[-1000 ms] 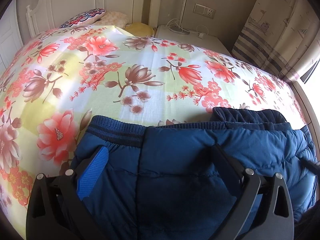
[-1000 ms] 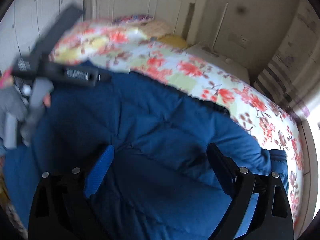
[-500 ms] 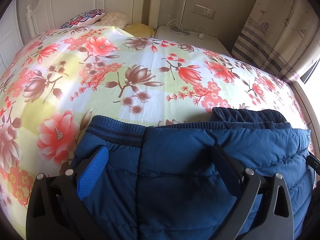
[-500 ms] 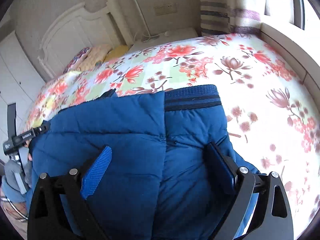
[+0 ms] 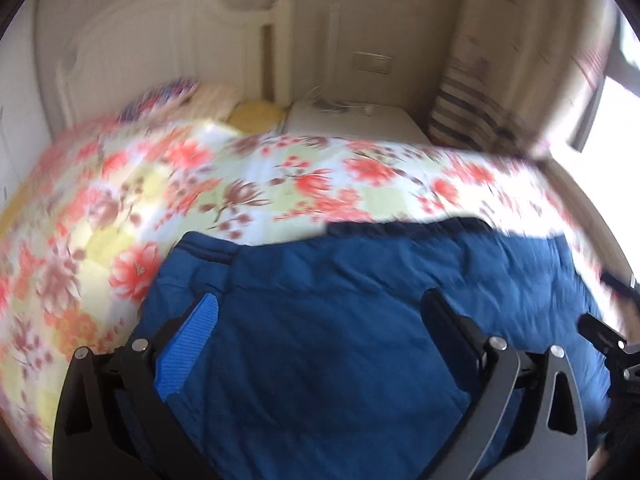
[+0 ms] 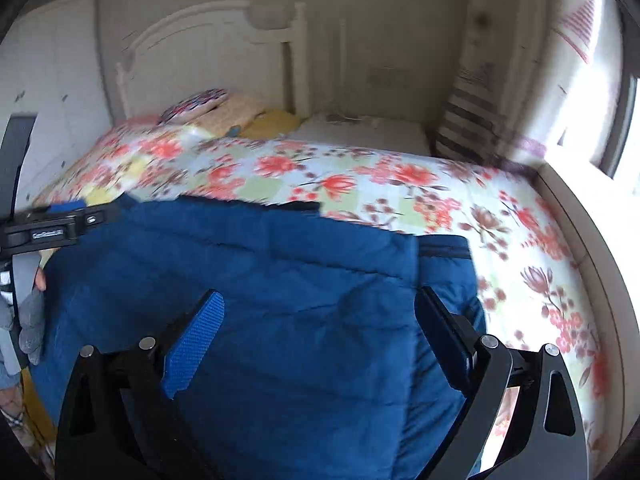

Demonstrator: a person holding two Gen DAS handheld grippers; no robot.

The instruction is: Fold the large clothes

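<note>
A large dark blue padded jacket (image 5: pixel 360 320) lies folded on the near part of a bed with a floral sheet (image 5: pixel 248 184). My left gripper (image 5: pixel 320 308) is open above the jacket, holding nothing. My right gripper (image 6: pixel 318 304) is also open over the jacket (image 6: pixel 280 280), its jaws wide apart and empty. The jacket's ribbed hem (image 6: pixel 444 246) shows at its right edge. The left gripper's body (image 6: pixel 40 232) shows at the left edge of the right wrist view. The right gripper's body (image 5: pixel 612 344) shows at the right edge of the left wrist view.
Pillows (image 6: pixel 208 108) and a white headboard (image 6: pixel 216 48) are at the far end of the bed. A white bedside table (image 5: pixel 352 120) with cables stands beyond the bed. A striped curtain (image 6: pixel 480 120) and a bright window (image 6: pixel 592 92) are to the right.
Both grippers have lifted and tilted up, so the headboard and wall now show. The right wrist view has swung back toward the headboard. The jacket stays flat on the bed.
</note>
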